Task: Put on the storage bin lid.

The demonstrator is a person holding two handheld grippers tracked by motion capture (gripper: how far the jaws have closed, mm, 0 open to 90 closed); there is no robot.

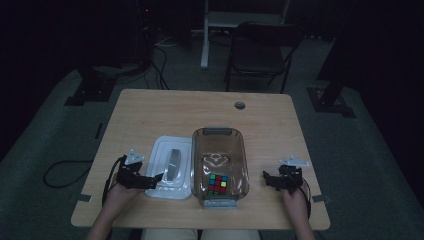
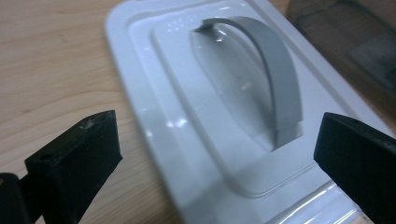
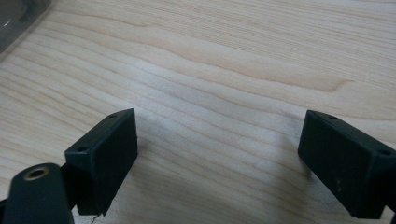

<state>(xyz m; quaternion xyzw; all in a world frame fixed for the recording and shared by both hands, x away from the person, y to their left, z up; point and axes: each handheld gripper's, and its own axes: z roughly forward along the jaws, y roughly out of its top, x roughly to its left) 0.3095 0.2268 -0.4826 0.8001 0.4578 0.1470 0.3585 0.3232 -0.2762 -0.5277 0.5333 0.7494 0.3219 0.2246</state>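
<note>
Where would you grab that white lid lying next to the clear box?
Probably by the grey arched handle in the middle of the white lid. It stands up from a recess, so open jaws can come down from above, one on each side of it. The left gripper is nearest and open.

1 white lid [image 1: 171, 167]; 1 clear box [image 1: 220, 150]; 1 colour cube [image 1: 217, 183]

Each black two-jaw handheld gripper, left [image 1: 156, 178] and right [image 1: 267, 178], carries blocky matte jaws, a grey three-cornered top plate and a trailing black cable.
</note>
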